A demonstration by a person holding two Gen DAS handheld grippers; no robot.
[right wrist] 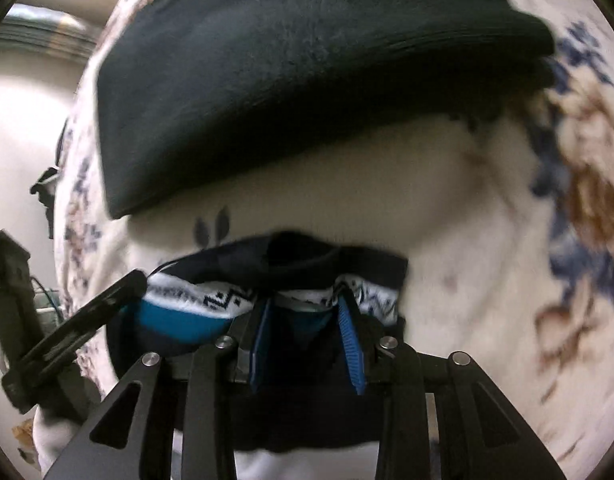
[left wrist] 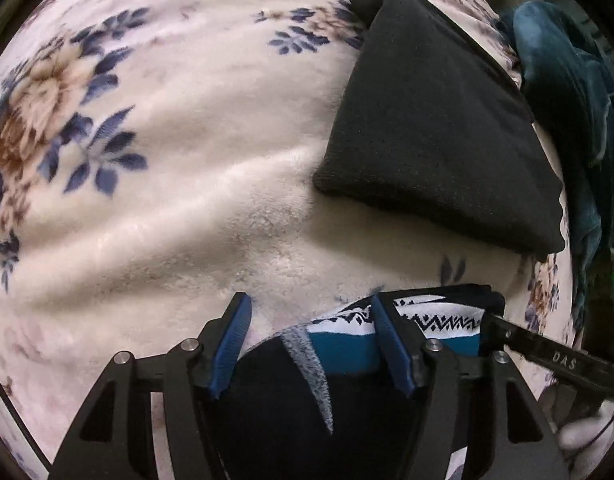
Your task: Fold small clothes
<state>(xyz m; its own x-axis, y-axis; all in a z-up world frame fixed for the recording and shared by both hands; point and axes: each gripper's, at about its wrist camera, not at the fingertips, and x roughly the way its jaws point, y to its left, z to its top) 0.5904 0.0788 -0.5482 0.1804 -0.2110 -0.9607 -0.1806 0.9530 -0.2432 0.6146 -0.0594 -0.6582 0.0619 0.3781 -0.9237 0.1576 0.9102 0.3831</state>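
Your left hand-held gripper (left wrist: 311, 344) stands spread over the patterned sock (left wrist: 339, 344) on the blanket (left wrist: 187, 200); the right hand-held gripper (right wrist: 307, 312) straddles its cuff half-spread. Pinch squarely, fold evenly.

Lettering: "DAS", in pale capitals
Where it stands: along the black finger of the right gripper (left wrist: 563, 356), where that finger reaches in from the right edge of the left wrist view
Other readable text: none; the right wrist view is blurred
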